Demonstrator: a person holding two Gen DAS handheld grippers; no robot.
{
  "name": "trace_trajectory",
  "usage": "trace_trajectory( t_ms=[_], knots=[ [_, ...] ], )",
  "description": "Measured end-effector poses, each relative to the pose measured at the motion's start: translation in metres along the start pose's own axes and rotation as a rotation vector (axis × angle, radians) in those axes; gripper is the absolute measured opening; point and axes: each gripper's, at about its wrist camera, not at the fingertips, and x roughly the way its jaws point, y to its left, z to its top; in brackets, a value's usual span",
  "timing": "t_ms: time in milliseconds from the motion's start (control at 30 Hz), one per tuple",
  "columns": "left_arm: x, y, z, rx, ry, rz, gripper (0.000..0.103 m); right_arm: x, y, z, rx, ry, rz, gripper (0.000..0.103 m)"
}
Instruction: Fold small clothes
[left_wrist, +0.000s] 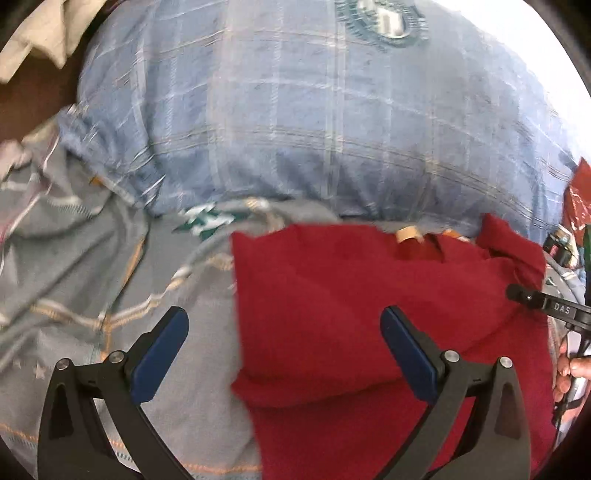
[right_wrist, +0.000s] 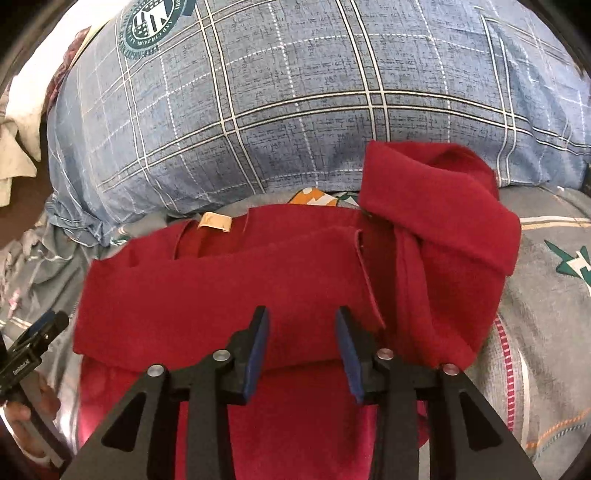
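Red garment is laid half-folded on the bedsheet before a plaid pillow, presumably for flatness. Left tool is held wide and empty; right tool is parted narrowly, nothing gripped.

Both grippers hang over the red garment. The left gripper has its jaws spread wide at the garment's left edge. The right gripper has its jaws partly apart, gripping nothing.

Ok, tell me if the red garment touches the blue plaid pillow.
Touching: the right wrist view shows the red garment's rolled end lying against the blue plaid pillow's lower edge.
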Motion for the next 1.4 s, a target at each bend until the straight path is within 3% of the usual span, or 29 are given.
trace_trajectory(
  t_ms=[133,233,300,367,433,500,600,767,933,1000,1100,1267,1400],
  knots=[
    [0.017,-0.016,0.007,-0.004,0.023,-0.036,0.103,-0.010,-0.002,0.006,-0.008,-0.027,-0.009,0.054],
    [0.041,-0.024,-0.005,-0.010,0.103,-0.062,0.103,0.001,-0.006,0.004,-0.003,0.013,-0.038,0.054],
    [0.059,-0.033,-0.021,0.063,0.177,-0.008,0.103,0.004,-0.008,0.003,-0.004,0.016,-0.051,0.054],
    [0.053,-0.042,-0.024,0.133,0.150,0.023,0.103,-0.002,-0.006,0.004,-0.010,0.009,-0.046,0.054],
    [0.039,-0.047,-0.023,0.169,0.105,0.025,0.103,-0.022,-0.006,0.004,0.014,-0.034,-0.017,0.055],
    [0.025,-0.048,-0.021,0.192,0.074,-0.001,0.103,-0.045,-0.004,-0.002,0.046,-0.074,-0.037,0.061],
    [0.012,-0.038,-0.025,0.176,0.044,-0.026,0.103,-0.075,0.008,-0.021,0.075,-0.077,-0.083,0.061],
    [0.003,-0.023,-0.047,0.209,0.076,-0.024,0.103,-0.137,0.047,-0.081,0.109,-0.044,-0.142,0.062],
    [0.000,-0.013,-0.052,0.013,0.136,-0.145,0.103,-0.200,0.063,-0.141,0.216,-0.048,-0.111,0.066],
    [-0.002,-0.014,-0.053,-0.041,0.140,-0.158,0.103,-0.223,0.063,-0.154,0.239,-0.046,-0.126,0.066],
    [-0.007,-0.027,-0.052,-0.047,0.130,-0.129,0.103,-0.269,0.066,-0.168,0.235,-0.099,-0.195,0.068],
    [-0.015,-0.042,-0.054,0.076,0.078,-0.084,0.103,-0.323,0.072,-0.174,0.200,-0.182,-0.223,0.075],
    [-0.007,-0.028,-0.056,0.036,0.115,-0.076,0.103,-0.341,0.081,-0.171,0.197,-0.228,-0.211,0.075]
  ],
)
